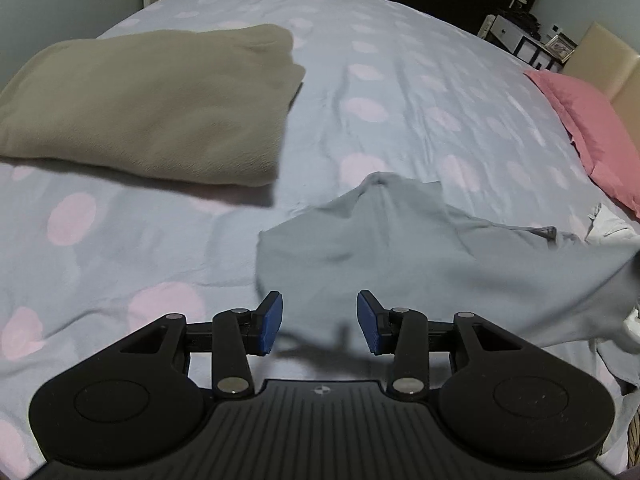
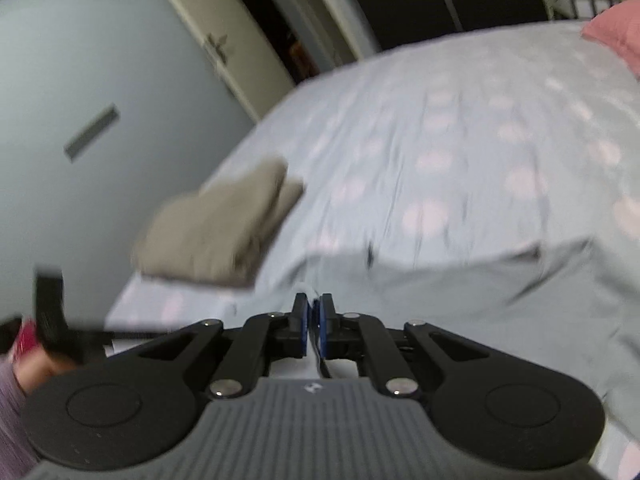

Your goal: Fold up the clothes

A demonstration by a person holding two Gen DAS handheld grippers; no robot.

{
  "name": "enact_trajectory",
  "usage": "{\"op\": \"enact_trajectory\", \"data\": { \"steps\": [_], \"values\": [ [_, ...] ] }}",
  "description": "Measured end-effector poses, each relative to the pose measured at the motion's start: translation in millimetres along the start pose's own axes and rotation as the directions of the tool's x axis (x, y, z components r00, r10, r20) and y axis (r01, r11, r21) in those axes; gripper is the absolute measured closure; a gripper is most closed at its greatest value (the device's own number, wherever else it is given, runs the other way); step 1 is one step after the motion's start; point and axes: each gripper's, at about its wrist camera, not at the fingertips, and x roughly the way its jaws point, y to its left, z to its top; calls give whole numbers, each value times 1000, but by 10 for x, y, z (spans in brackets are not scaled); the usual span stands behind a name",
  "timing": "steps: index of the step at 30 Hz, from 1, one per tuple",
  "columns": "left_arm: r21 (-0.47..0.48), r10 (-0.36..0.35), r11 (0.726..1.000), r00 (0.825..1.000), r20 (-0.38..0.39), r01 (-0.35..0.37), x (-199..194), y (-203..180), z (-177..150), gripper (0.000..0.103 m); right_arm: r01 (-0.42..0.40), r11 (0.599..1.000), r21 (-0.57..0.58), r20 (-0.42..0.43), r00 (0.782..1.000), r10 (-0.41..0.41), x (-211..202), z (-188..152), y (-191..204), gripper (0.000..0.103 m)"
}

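A grey garment [image 1: 400,252] lies crumpled on the bed, its edge reaching between the jaws of my left gripper [image 1: 320,320], which is open with blue pads either side of the cloth. In the right wrist view the grey garment [image 2: 480,300] spreads to the right, and my right gripper [image 2: 314,316] is shut on a thin edge of it. A folded tan garment [image 1: 152,108] lies at the left of the bed; it also shows in the right wrist view [image 2: 216,232].
The bed cover [image 1: 400,100] is pale blue with pink dots. A pink pillow [image 1: 592,128] lies at the right by a beige headboard [image 1: 608,60]. A white cloth [image 1: 612,232] sits at the right edge. A grey door [image 2: 80,100] stands left of the bed.
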Motion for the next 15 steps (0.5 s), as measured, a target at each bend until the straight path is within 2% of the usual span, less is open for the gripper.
{"op": "enact_trajectory", "data": {
  "steps": [5,7,9,11,13,15],
  "values": [
    [56,-3,998,1000,-13,3,28,-67,-61,64,44,991,126,118,991,-59,-385,267,-351,96],
    [82,-6,997,1000,-28,8,71,-117,-97,64,133,973,188,108,982,-155,-459,293,-564,96],
    [119,-3,993,999,-51,9,151,-187,-150,64,257,937,236,62,958,-279,-486,265,-791,96],
    [160,2,987,997,-73,10,239,-259,-219,64,346,893,287,9,932,-363,-476,213,-1024,96],
    [216,5,976,995,-99,16,353,-354,-302,64,428,845,321,-71,901,-429,-416,134,-1233,96],
    [275,7,961,993,-122,27,471,-450,-377,64,468,820,330,-130,883,-452,-343,37,-1361,96]
  ]
}}
